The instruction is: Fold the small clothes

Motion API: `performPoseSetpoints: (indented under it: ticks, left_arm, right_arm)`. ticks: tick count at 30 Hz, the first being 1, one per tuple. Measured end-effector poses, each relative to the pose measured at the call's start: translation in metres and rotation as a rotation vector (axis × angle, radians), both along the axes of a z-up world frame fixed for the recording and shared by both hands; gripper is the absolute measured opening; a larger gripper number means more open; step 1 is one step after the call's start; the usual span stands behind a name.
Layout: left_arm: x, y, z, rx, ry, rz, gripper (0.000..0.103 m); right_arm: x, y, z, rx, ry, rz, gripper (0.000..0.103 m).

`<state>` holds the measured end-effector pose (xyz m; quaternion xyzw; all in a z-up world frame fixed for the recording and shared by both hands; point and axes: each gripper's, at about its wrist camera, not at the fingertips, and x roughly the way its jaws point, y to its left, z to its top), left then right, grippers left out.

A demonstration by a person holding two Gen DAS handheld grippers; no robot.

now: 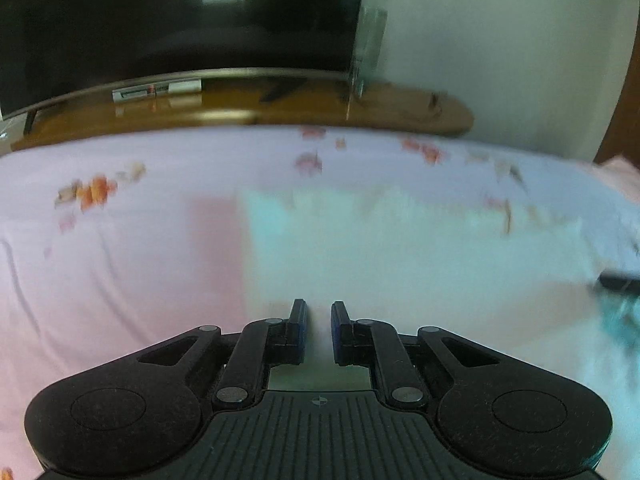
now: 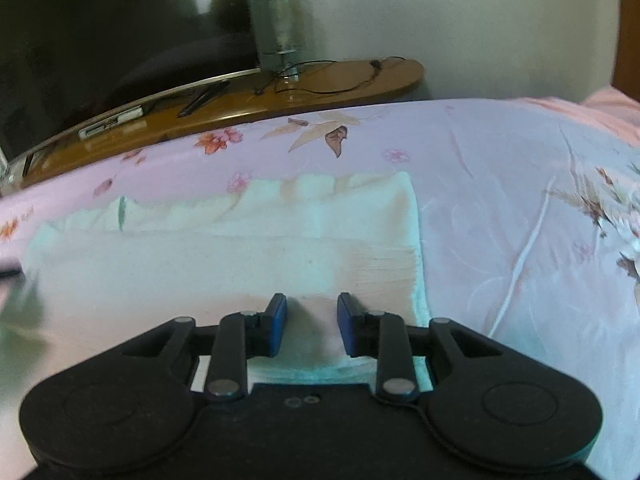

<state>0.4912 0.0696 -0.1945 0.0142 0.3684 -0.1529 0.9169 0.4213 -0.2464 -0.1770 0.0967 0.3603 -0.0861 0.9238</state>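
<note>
On floral pink bedsheet (image 2: pixel 500 184), pale garment (image 2: pixel 240 256), television (image 2: pixel 100 40) behind

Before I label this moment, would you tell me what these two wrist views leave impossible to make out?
- Left wrist view: motion blur smears the pale garment and the dark object at the right edge; that object cannot be identified.
- Both views: the garment's near edge is hidden beneath the left gripper and right gripper.
- Right wrist view: the garment's left end blurs out; what kind of garment it is stays unclear.
</note>
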Motion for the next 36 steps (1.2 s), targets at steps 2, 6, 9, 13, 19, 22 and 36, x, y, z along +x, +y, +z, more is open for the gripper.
performPoseSetpoints:
  ticks: [2, 6, 9, 13, 19, 22, 36]
  left_arm:
    - [-0.005, 0.0, -0.001, 0.015, -0.025, 0.001, 0.013]
    - [-0.022, -0.001, 0.018, -0.004, 0.037, 0.03, 0.013]
    - [-0.05, -0.004, 0.021, 0.028, 0.045, 0.004, 0.014]
    - [-0.097, 0.006, 0.021, -0.013, 0.107, 0.01, 0.014]
    - [-0.169, 0.01, 0.018, -0.021, 0.149, 0.019, 0.014]
    - [-0.206, 0.014, 0.019, -0.032, 0.166, 0.037, 0.014]
    - [-0.335, 0.035, 0.03, -0.024, 0.113, 0.149, 0.089]
  right_arm:
    - [-0.006, 0.006, 0.0, -0.063, 0.014, 0.012, 0.031]
    - [-0.018, -0.005, -0.001, -0.025, 0.063, 0.009, 0.029]
    - [-0.041, -0.009, 0.018, -0.016, 0.01, 0.004, 0.031]
    - [-0.084, -0.017, 0.039, -0.02, -0.034, 0.022, 0.032]
    - [-0.158, -0.027, 0.052, 0.015, -0.031, 0.042, 0.034]
    - [-0.196, -0.025, 0.048, 0.028, 0.002, 0.057, 0.034]
    - [-0.326, 0.006, 0.017, 0.099, 0.15, 0.137, 0.035]
